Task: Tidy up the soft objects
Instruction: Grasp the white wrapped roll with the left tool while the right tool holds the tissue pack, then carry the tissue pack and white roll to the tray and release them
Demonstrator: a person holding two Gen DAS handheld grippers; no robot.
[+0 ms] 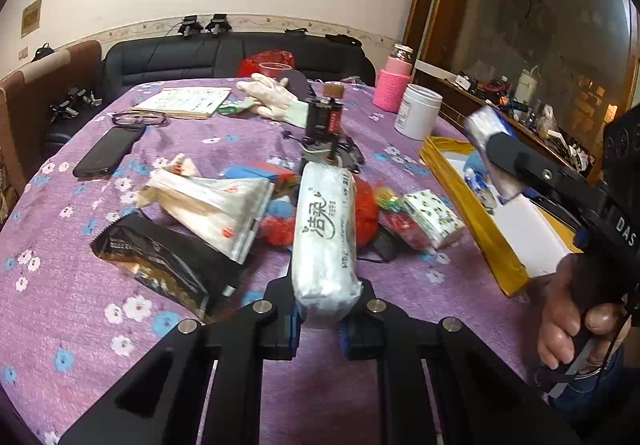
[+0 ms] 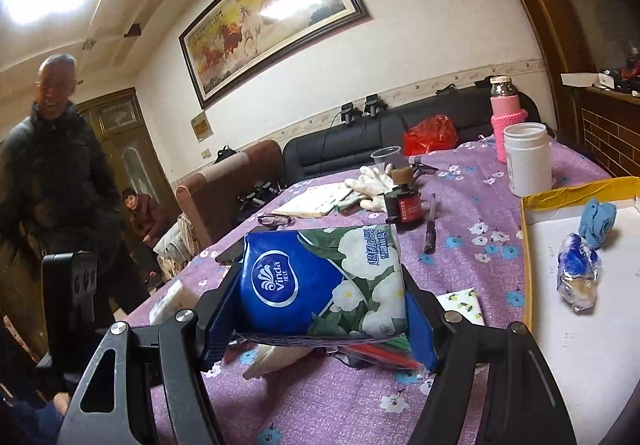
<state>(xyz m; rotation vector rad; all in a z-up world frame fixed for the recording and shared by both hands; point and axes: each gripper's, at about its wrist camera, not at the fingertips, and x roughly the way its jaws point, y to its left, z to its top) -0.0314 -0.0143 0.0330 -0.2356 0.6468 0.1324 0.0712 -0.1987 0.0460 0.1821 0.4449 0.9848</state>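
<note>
Both grippers carry loads: left gripper (image 1: 320, 319) jaws pinch a white tissue pack (image 1: 325, 233); right gripper (image 2: 320, 309) jaws clamp a blue Vinda pack (image 2: 320, 281). Yellow-rimmed box (image 2: 532, 245), right, holds two items; a pile (image 1: 248, 213) remains on the counter (image 1: 80, 285).

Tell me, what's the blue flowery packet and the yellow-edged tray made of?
The blue flowery packet looks like soft tissues in glossy printed plastic film: it shines and dents between the pads. The yellow-edged tray seems to be cardboard with wrinkled yellow tape round the rim and a matte white floor, though that is a guess.
</note>
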